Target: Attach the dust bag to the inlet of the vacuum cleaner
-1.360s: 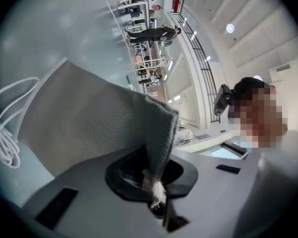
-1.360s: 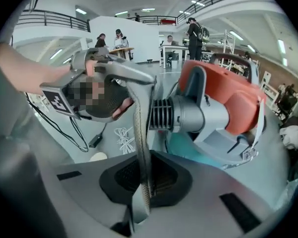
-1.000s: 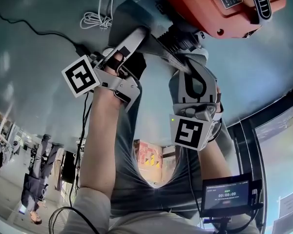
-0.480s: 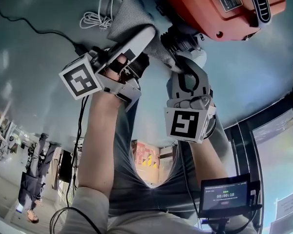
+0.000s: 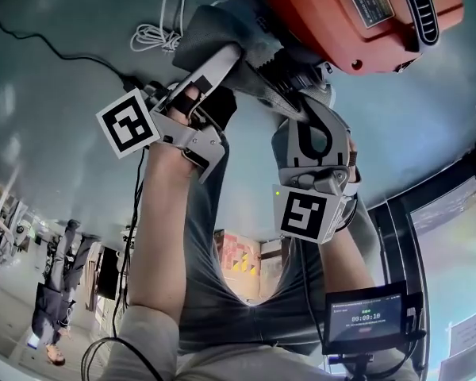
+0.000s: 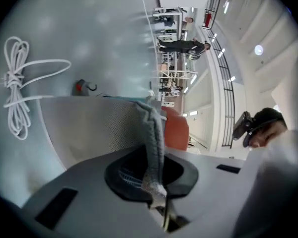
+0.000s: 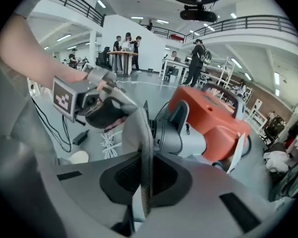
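The orange vacuum cleaner (image 5: pixel 357 14) lies on the floor at the top right of the head view. Its grey inlet end (image 7: pixel 170 132) faces me. The grey mesh dust bag (image 5: pixel 214 30) is stretched between my two grippers just in front of that inlet. My left gripper (image 5: pixel 239 58) is shut on one fold of the bag (image 6: pixel 151 133), with the orange body (image 6: pixel 178 133) behind it. My right gripper (image 5: pixel 292 101) is shut on the bag's other edge (image 7: pixel 144 148), which runs as a narrow strip between its jaws. Whether the bag touches the inlet is hidden.
A coiled white cord (image 5: pixel 159 22) lies on the floor left of the vacuum. A black cable (image 5: pixel 63 52) runs to an adapter (image 5: pixel 132 80). A small screen on a stand (image 5: pixel 369 317) is at the lower right. People (image 7: pixel 194 63) stand far off in the hall.
Half a second ago both grippers had pushed the bag slightly toward the vacuum. Now they are back about where they were a second ago, and both still hold the bag.
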The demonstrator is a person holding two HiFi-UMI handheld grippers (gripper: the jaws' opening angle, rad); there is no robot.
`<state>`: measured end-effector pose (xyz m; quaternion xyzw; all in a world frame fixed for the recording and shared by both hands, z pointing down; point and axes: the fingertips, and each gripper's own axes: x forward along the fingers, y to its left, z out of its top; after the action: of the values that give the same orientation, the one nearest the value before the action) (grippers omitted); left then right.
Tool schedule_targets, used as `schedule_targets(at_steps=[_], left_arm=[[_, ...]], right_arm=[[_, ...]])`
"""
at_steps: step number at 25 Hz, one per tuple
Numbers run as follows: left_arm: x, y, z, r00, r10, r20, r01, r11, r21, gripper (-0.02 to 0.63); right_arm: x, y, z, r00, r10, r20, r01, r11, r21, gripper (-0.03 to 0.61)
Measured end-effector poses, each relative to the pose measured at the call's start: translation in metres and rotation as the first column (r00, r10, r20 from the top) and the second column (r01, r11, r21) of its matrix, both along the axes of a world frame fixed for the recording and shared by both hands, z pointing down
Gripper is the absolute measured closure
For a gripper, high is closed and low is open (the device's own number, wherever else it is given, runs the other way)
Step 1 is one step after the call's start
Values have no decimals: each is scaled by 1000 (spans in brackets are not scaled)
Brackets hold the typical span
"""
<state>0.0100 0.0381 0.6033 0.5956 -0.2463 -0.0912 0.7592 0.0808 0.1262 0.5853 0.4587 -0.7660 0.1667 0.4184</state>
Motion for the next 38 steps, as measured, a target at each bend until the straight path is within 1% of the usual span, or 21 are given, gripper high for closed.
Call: schedule_targets(at_steps=[2,4,7,9,10,11,13,15,17,18,20,22,24,25,26,28,30,32,34,36,38], left_arm=[[3,-6,-16,1000,22,-23,-20,996,84,591],[9,-10,-26,998,40,-41,-34,989,141,591],[15,-12,-33,996,62,-61,-50,983,175,591],[16,-12,-29,997,69,-41,-60,983,176,594],[16,-12,-23,997,64,-33,-58,986,158,594],[15,-12,-17,998,50,-35,-46,991,123,594],[13,-9,-4,998,6,-56,-4,999,32,594],[9,-4,8,998,-19,-53,16,999,-40,594],[5,2,19,1000,-18,-26,15,996,-88,591],[4,5,23,1000,-20,-22,18,994,-111,588],[6,6,25,998,-37,-42,31,990,-136,583],[6,0,16,997,-42,-70,35,994,-101,583],[1,-7,1,993,-39,-109,35,999,-34,571],[-3,-10,-7,990,-38,-132,38,999,-1,531],[-7,-11,-14,988,-36,-150,41,999,31,491],[-14,-11,-24,987,-18,-158,35,994,101,408],[-23,-7,-31,990,16,-143,9,986,167,373],[-29,-1,-40,990,65,-127,-36,976,216,373],[-27,4,-45,988,118,-95,-91,963,254,373],[-20,4,-41,990,139,-39,-124,956,267,373],[-13,5,-32,988,149,40,-154,953,262,374]], right_arm=[[-2,3,9,1000,-13,12,14,998,-53,558],[-5,7,18,999,-8,41,12,993,-117,558],[-14,11,30,995,10,100,12,977,-214,558],[-16,10,31,993,20,115,8,972,-236,558],[-16,9,27,994,22,107,2,974,-225,558],[-14,7,22,995,23,92,-4,980,-198,558],[-8,5,9,998,30,53,-23,993,-116,558],[0,2,-6,999,46,19,-46,999,-19,558],[6,-1,-17,998,69,0,-69,996,52,558],[7,-2,-18,997,75,-3,-74,995,65,558],[6,-3,-13,997,72,11,-72,996,48,558],[4,-5,-7,996,64,60,-65,998,11,557],[-1,-5,-7,987,50,151,-49,999,-12,557],[-1,-3,-8,981,45,190,-40,999,-28,555],[1,0,-9,977,43,211,-35,999,-41,552],[5,6,-13,977,27,210,-21,999,-35,538],[4,11,-23,974,-30,225,26,999,18,518],[1,16,-36,956,-101,274,83,993,78,518],[6,16,-40,950,-122,289,94,990,108,518],[13,15,-35,957,-115,266,91,991,100,518],[15,22,-26,962,-111,250,100,993,54,518]])
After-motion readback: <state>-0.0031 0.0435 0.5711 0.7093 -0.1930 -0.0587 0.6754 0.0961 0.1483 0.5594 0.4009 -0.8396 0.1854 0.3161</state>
